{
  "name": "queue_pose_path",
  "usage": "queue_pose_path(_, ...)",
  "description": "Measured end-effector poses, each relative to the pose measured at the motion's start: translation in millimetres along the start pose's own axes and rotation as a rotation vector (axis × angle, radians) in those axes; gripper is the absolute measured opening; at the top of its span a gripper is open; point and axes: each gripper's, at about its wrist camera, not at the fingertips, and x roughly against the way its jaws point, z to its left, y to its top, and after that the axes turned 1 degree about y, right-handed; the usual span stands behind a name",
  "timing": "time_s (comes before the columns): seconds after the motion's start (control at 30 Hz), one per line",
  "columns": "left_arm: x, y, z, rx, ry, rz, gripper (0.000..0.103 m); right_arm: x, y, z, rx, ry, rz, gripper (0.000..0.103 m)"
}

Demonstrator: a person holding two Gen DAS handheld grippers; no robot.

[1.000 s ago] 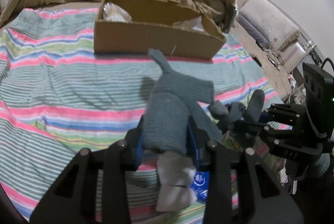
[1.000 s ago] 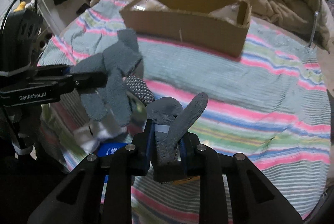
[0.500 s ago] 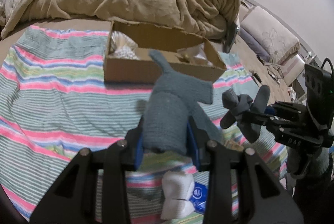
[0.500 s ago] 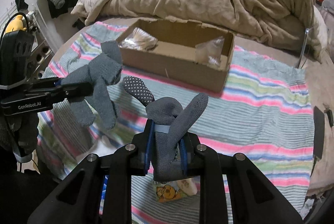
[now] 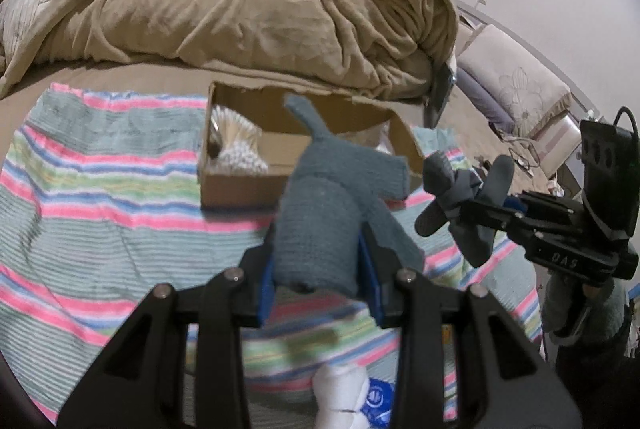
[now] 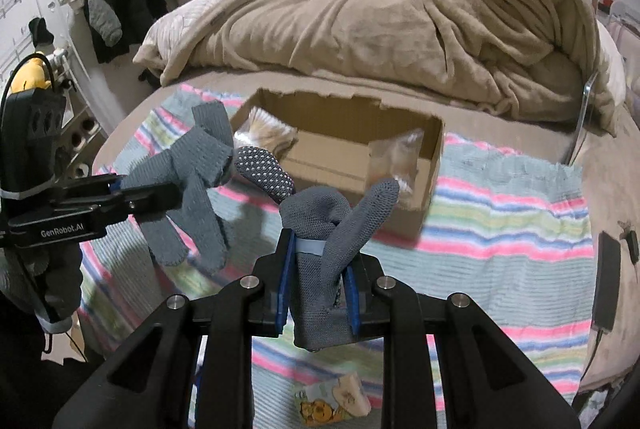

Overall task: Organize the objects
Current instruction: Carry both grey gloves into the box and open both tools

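Observation:
My left gripper is shut on a blue-grey knitted glove, whose fingers stick up in front of the camera. In the right wrist view that gripper shows at the left, with the glove dangling from it. My right gripper is shut on a grey glove with white grip dots. It appears at the right of the left wrist view, also holding its glove. Both gloves hang above the striped cloth, short of an open cardboard box.
The box holds a bag of cotton swabs and a clear bag. A striped cloth covers the bed, with a heaped beige blanket behind. White socks and a small packet lie near.
Both grippers have risen with their gloves still held. The box, seen side-on before, now shows its inside from above.

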Motion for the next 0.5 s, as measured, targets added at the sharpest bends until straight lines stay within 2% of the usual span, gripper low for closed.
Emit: queue_pose_path(0.5,-13,35,8,0.003,0.004,-0.047,0.037,-8,38,-9,-0.012,0.008,-0.062,0.024)
